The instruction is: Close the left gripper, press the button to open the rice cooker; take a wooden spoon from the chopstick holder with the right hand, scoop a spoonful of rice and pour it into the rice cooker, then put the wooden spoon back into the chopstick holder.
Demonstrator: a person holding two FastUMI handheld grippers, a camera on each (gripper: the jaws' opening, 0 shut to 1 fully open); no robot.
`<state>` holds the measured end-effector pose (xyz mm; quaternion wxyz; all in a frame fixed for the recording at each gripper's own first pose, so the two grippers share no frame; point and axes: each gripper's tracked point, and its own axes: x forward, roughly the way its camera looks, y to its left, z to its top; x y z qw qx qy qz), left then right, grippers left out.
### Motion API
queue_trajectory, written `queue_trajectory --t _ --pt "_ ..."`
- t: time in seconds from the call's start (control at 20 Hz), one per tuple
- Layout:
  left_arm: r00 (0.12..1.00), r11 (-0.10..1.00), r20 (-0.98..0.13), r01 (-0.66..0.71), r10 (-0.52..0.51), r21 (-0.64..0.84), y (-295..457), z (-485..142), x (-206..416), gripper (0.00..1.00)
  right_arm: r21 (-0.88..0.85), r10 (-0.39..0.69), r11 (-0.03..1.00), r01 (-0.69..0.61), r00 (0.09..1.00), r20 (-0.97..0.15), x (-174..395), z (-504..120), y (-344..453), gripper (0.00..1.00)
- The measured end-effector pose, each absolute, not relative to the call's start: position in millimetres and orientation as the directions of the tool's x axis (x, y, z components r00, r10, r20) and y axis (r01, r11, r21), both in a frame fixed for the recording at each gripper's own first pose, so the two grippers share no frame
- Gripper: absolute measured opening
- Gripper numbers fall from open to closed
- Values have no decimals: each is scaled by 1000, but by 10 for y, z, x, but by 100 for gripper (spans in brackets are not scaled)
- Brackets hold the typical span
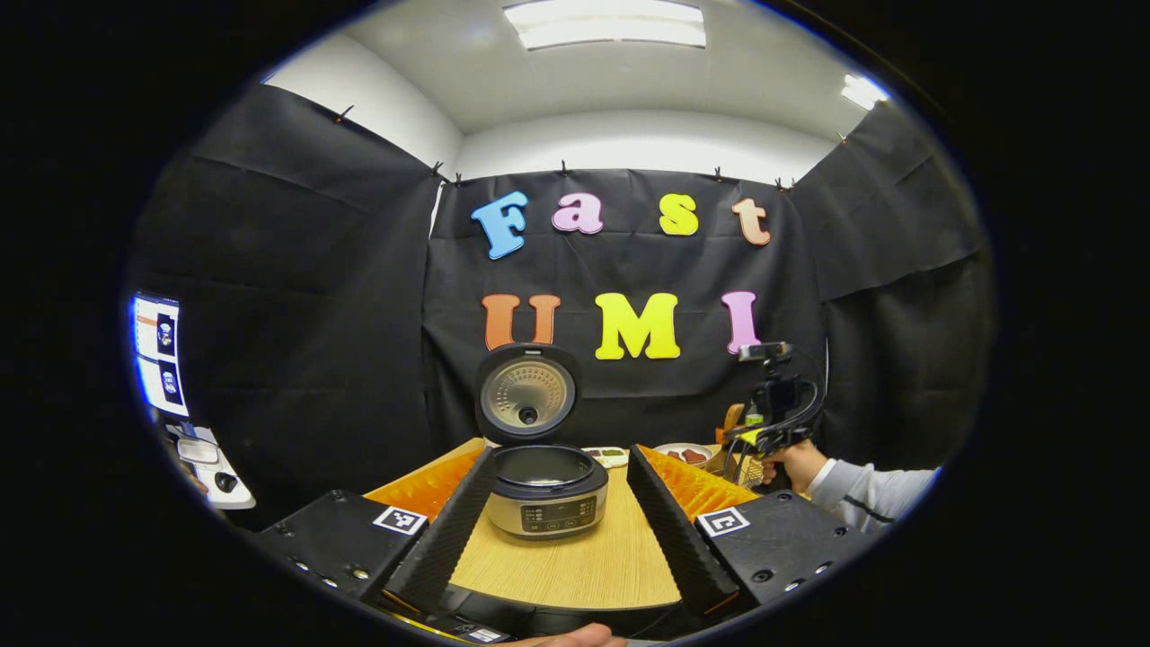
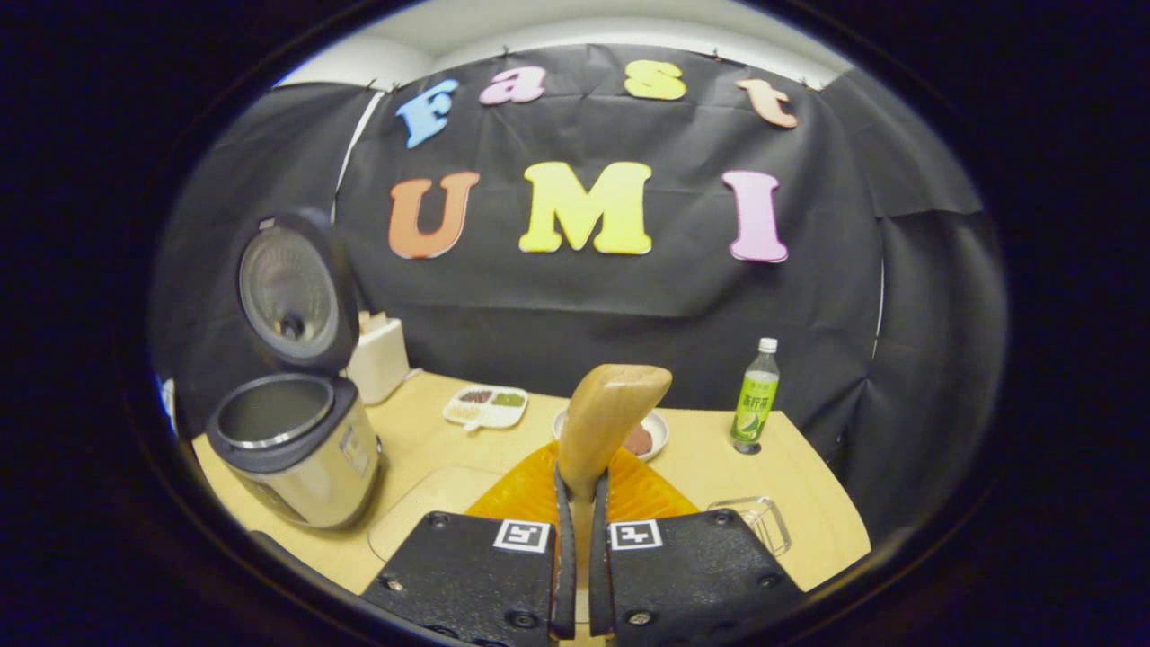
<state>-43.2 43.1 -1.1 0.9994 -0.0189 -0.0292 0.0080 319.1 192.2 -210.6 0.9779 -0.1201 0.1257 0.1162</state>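
One rice cooker (image 1: 546, 490) is seen on the desk (image 1: 584, 566) in the left gripper view, its lid (image 1: 526, 393) raised upright behind the open pot; the same cooker (image 2: 292, 449) is seen at the left of the right gripper view, lid (image 2: 289, 289) likewise up and the pot's inside not clearly shown; one wooden spoon (image 2: 606, 418) is gripped by the right gripper (image 2: 581, 503), whose fingers are drawn nearly together on the handle, the spoon's bowl standing upright above them and tilted slightly to the right; the left gripper (image 1: 561, 503) is held wide apart with nothing between its fingers, the cooker framed in the gap; farther off in the left gripper view the right gripper (image 1: 777, 404) is seen held up by a hand (image 1: 795, 463) in a grey sleeve (image 1: 867, 494), raised over the right end of the desk; also counted on the desk are one divided tray (image 2: 485, 404), one round plate (image 2: 651, 436), one green bottle (image 2: 755, 400) standing upright, one pale box (image 2: 377, 358) behind the cooker, and one clear container (image 2: 759, 521) near the desk's right edge; whether rice lies on the spoon cannot be told.
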Motion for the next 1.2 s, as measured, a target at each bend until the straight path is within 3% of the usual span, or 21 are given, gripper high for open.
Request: queue_trajectory --t 0.2,0.4,1.2 --pt "998 998 48 -25 28 -62 481 -47 -419 94 -384 112 898 -217 954 -278 3260 -2394 1891 11" --pt "999 997 33 -26 29 -79 512 -107 -373 94 -327 84 920 -216 924 -373 3184 -2665 1867 11" --pt "1000 997 30 -7 9 -75 522 -120 -389 93 112 383 921 -372 822 -422 2924 -2724 2564 11"
